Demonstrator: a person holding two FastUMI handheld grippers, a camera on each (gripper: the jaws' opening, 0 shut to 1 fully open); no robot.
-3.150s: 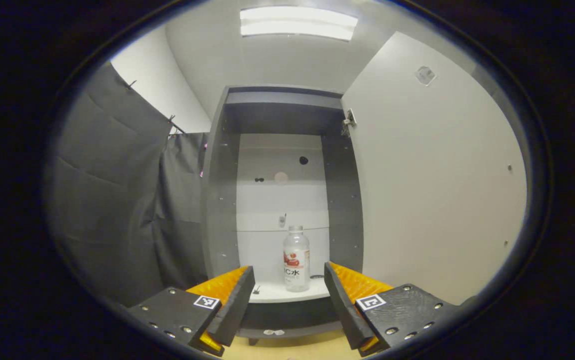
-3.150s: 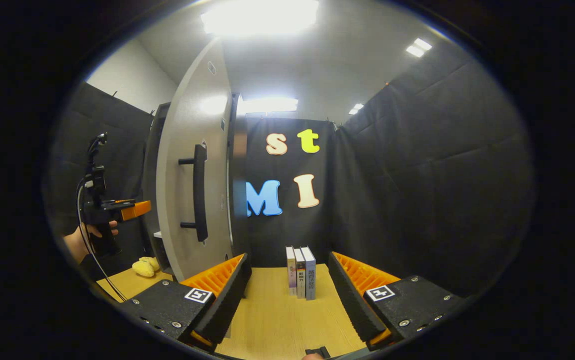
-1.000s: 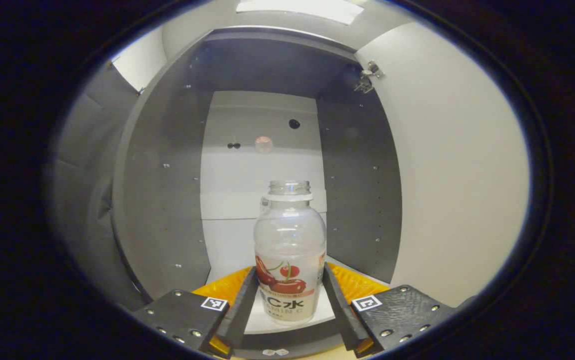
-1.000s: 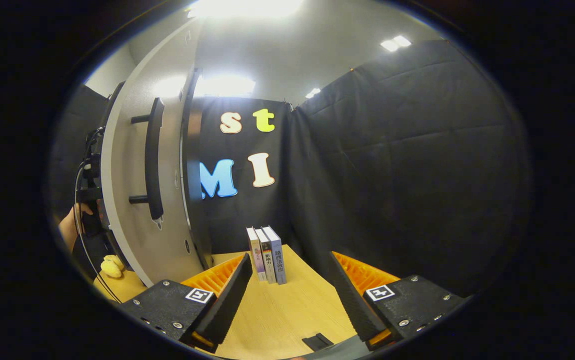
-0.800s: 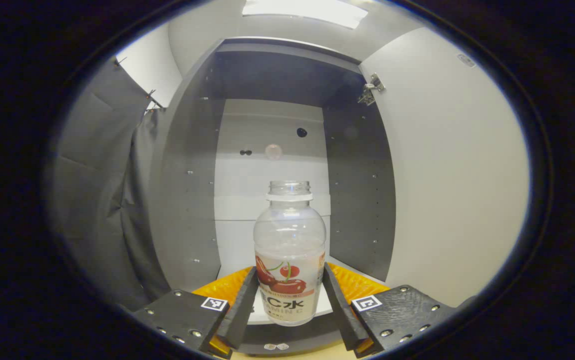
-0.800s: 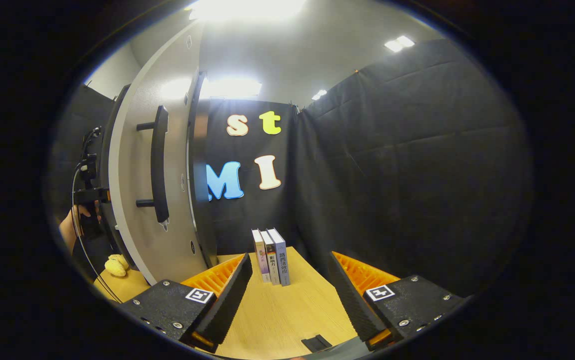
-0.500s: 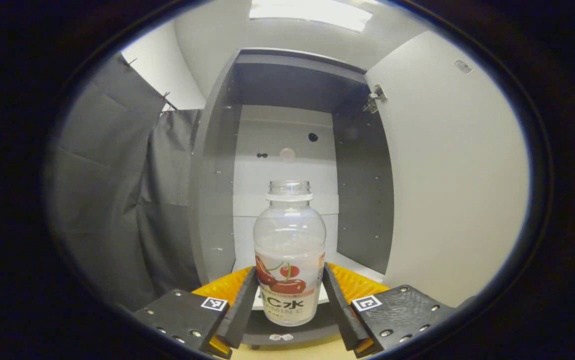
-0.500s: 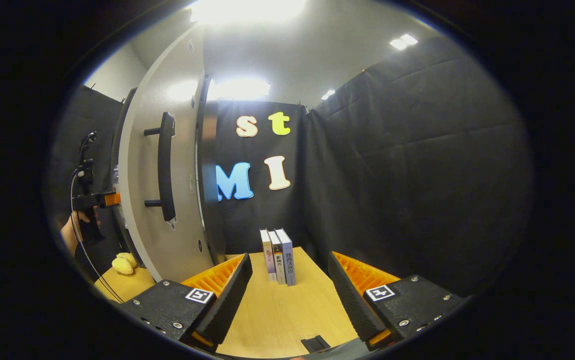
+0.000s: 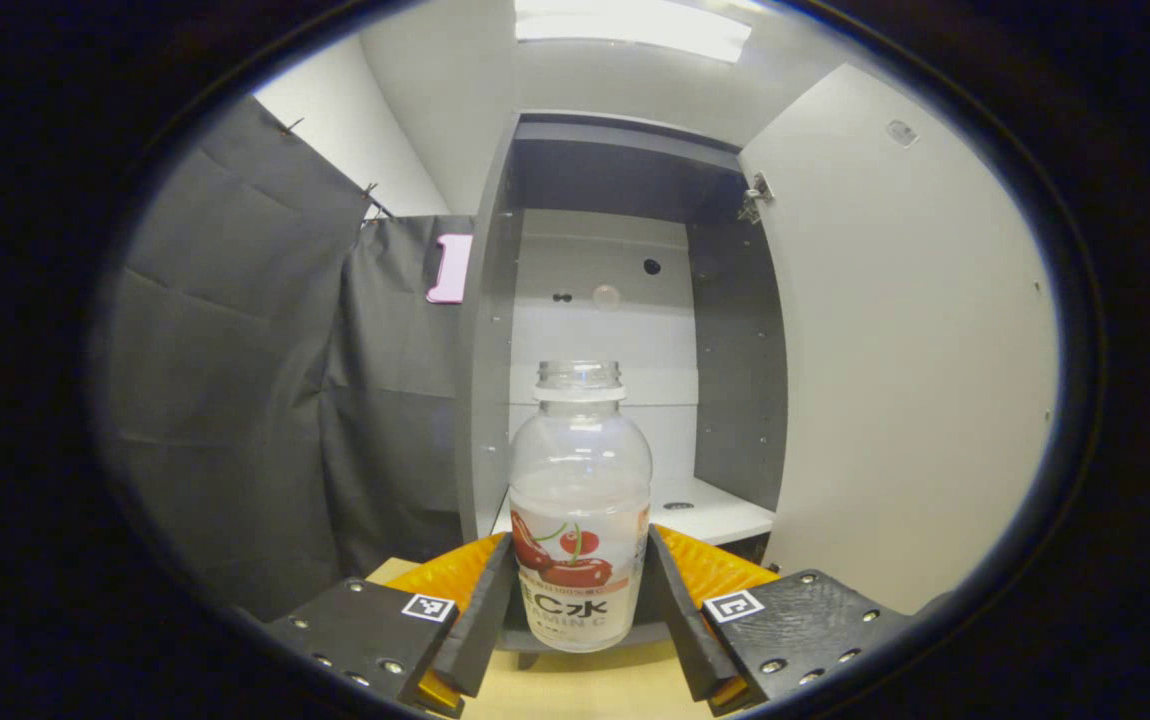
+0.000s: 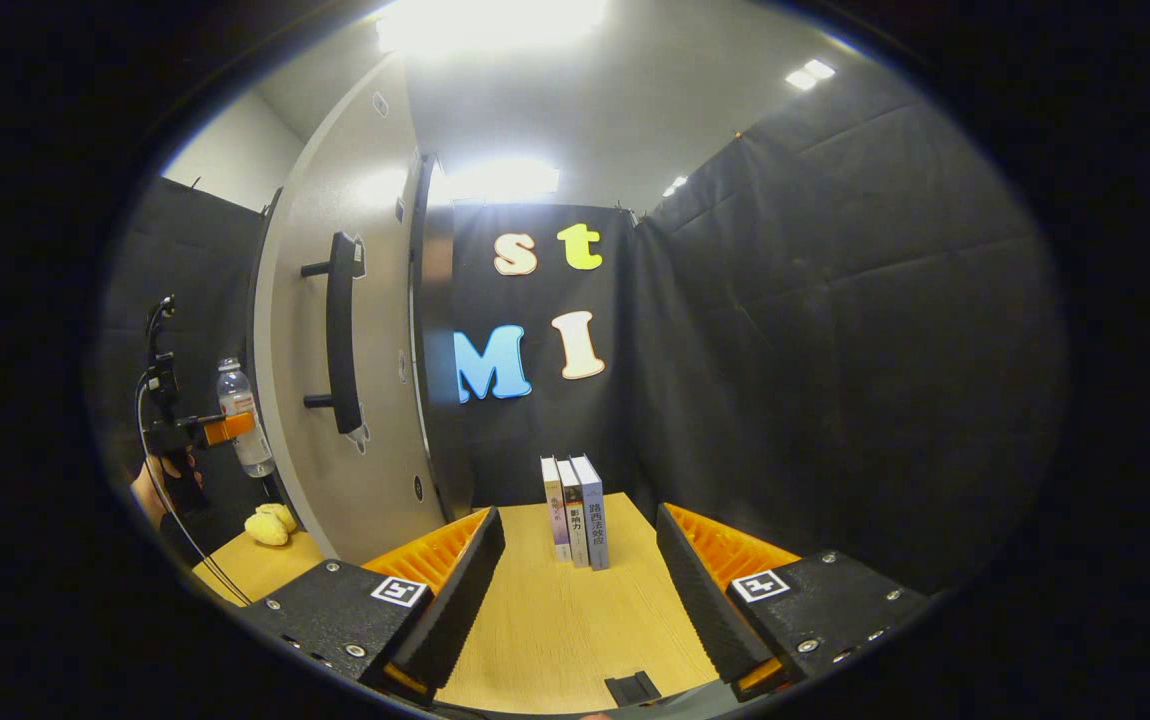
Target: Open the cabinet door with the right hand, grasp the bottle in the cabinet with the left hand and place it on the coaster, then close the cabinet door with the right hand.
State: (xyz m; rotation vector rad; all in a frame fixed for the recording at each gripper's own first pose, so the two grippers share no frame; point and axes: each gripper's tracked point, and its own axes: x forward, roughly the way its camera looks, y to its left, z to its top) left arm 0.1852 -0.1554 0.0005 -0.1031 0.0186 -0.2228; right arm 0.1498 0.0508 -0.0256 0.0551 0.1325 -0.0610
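Black cloth walls close in the booth around a pale wooden bench (image 10: 555, 620), and a tall grey cabinet (image 9: 495, 330) stands on it with its door (image 9: 905, 350) swung wide open. In the left gripper view the left hand-held gripper (image 9: 578, 600) is clamped on the bottle (image 9: 580, 500), both fingers pressed against its labelled lower half; the clear, uncapped bottle stands upright and is held out in front of the cabinet, clear of the white shelf (image 9: 710, 510) inside. The cabinet's inner space lies behind the bottle, with the open door to the right of it. In the right gripper view the right hand-held gripper (image 10: 571, 580) is spread open with nothing between its fingers, held low above the bench. From here the cabinet door (image 10: 335, 360) shows its outer face with a black bar handle (image 10: 340, 345). Three books (image 10: 575, 512) stand upright on the bench to the right of the door. To the left of the door, the other hand-held gripper grips the bottle (image 10: 240, 415) in the air, a hand (image 10: 157, 487) behind it, and a yellow plush toy (image 10: 270, 523) lies on the bench below.
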